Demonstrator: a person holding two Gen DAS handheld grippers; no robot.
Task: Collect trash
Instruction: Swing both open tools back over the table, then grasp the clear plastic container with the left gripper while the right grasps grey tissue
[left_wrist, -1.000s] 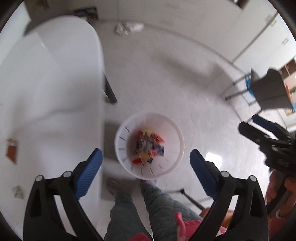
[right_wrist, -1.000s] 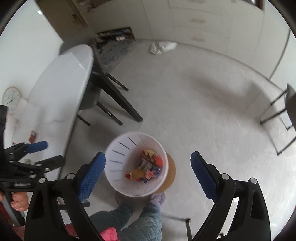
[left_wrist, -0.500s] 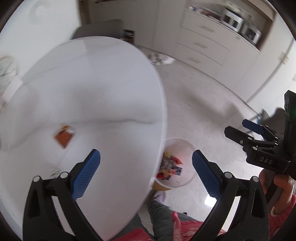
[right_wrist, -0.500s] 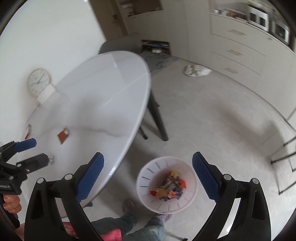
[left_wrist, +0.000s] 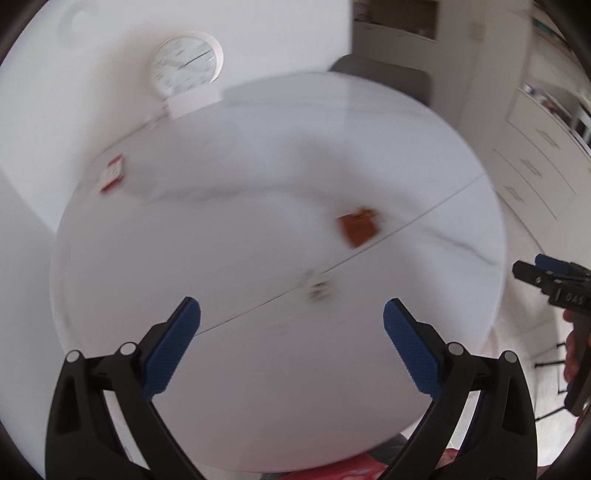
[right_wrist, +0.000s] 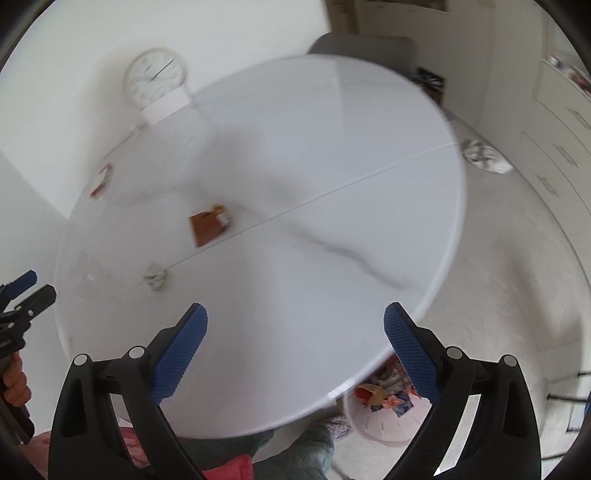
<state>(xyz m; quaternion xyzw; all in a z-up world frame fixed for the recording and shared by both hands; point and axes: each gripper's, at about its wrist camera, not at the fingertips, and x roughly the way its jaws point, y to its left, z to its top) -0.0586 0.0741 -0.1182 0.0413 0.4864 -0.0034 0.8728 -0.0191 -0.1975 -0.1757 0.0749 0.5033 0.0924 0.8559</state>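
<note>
Both the left tongs (left_wrist: 291, 349) and the right tongs (right_wrist: 295, 350) hang spread and empty above the table (right_wrist: 332, 258). The crumpled scrap (right_wrist: 155, 277) and brown wrapper (right_wrist: 207, 227) lie left; both look light and soft, best pinched at a raised fold.

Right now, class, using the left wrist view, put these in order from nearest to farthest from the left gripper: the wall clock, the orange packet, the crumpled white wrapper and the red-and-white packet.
1. Crumpled white wrapper, on the table just ahead of the left gripper.
2. Orange packet, farther in, to the right.
3. Red-and-white packet, by the table's far left edge.
4. Wall clock, beyond the table.
</note>
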